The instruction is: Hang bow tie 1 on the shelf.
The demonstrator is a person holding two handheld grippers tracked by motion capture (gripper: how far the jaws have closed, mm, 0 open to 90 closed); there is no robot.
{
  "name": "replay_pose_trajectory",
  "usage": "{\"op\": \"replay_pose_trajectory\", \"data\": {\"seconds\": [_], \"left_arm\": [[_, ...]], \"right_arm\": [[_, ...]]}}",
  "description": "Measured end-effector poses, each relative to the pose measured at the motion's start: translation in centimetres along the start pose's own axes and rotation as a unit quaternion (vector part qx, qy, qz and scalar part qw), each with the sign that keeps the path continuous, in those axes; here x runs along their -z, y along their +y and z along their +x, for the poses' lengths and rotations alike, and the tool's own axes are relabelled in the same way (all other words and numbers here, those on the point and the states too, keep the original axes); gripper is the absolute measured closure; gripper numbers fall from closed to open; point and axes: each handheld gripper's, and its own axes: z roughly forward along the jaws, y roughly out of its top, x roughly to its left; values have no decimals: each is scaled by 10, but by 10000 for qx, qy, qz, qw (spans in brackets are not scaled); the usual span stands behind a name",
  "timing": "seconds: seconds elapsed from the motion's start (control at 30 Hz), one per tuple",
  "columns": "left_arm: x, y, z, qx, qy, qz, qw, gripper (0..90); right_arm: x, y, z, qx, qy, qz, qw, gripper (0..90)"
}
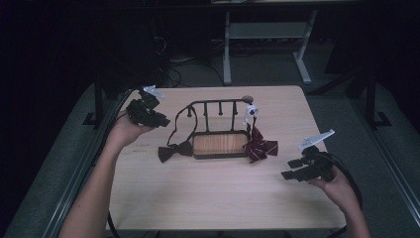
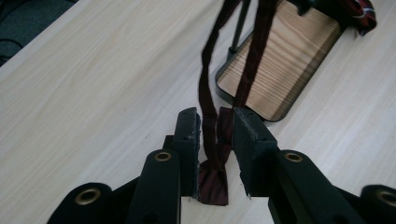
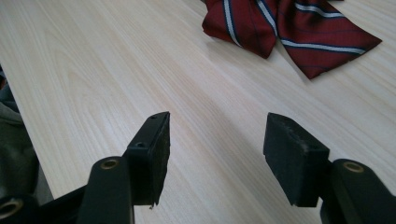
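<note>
A black wire rack (image 1: 218, 102) with a wooden base (image 2: 285, 60) stands mid-table. A dark bow tie (image 1: 174, 151) lies at its left, and its strap (image 1: 173, 130) loops up over a rack peg. My left gripper (image 1: 164, 121) is left of the rack. In the left gripper view its jaws stand close together, with both strands of the strap (image 2: 208, 79) filling the gap and the bow (image 2: 215, 184) below. A red striped bow tie (image 1: 260, 148) lies at the base's right end. My right gripper (image 1: 289, 168) is open, with bare table between its fingers, near the striped tie (image 3: 289, 23).
A small white piece (image 1: 251, 111) hangs at the rack's right end. The light wooden table (image 1: 208, 198) has bare room in front of the rack. Beyond its far edge stand a grey desk frame (image 1: 267, 34) and cables on the dark floor.
</note>
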Motion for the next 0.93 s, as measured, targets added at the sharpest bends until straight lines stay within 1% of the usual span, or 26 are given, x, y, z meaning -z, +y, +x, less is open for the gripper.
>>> {"op": "replay_pose_trajectory", "data": {"seconds": [0.03,0.17,0.2,0.27,0.33,0.37,0.43,0.47,0.57,0.6,0.67,0.73,0.77,0.8,0.83,0.87,0.93], "left_arm": [[0,-2,-1,-16,-29,-33,10000,711],[1,-10,-7,-38,-83,-63,9999,691],[0,-17,-10,-34,-111,-80,9999,683],[0,-19,-11,-21,-131,-78,9999,675],[0,-26,-13,-19,-158,-111,9998,670],[0,-31,-15,-12,-163,-128,9998,653],[0,-37,-18,-14,-160,-163,9997,631],[0,-37,-18,-14,-160,-163,9997,625],[-1,-47,-25,-16,-146,-172,9997,599],[-1,-47,-25,-16,-146,-172,9997,599],[-3,-52,-29,-46,-182,-167,9997,590],[-5,-57,-34,-74,-156,-143,9997,577],[-6,-59,-36,-62,-146,-156,9998,557],[-6,-60,-37,-78,-159,-173,9997,554],[-8,-65,-39,-47,-148,-235,9996,544],[-8,-65,-39,-47,-148,-235,9996,537],[-10,-70,-42,-32,-186,-261,9995,533]], "right_arm": [[1,-1,-1,26,4,-13,10000,410],[6,-3,-3,-41,-63,-66,9999,401],[7,-3,-4,-73,-67,-59,9999,400],[7,-4,-4,-69,-80,-78,9999,399],[7,-5,-5,-81,-86,-69,9999,396],[7,-5,-6,-94,-98,-60,9999,393],[6,-6,-6,-126,-105,-49,9999,389],[6,-6,-6,-128,-115,-45,9998,387],[6,-6,-6,-138,-117,-33,9998,381],[6,-7,-7,-125,-117,-35,9998,378],[5,-7,-7,-148,-119,-28,9998,375],[5,-7,-7,-151,-118,-23,9998,375],[5,-7,-7,-157,-124,-17,9998,370],[5,-8,-7,-147,-128,-18,9998,369],[4,-8,-7,-172,-120,-23,9998,368],[4,-8,-7,-172,-120,-23,9998,368],[3,-11,-9,-174,-110,-22,9998,365]]}}
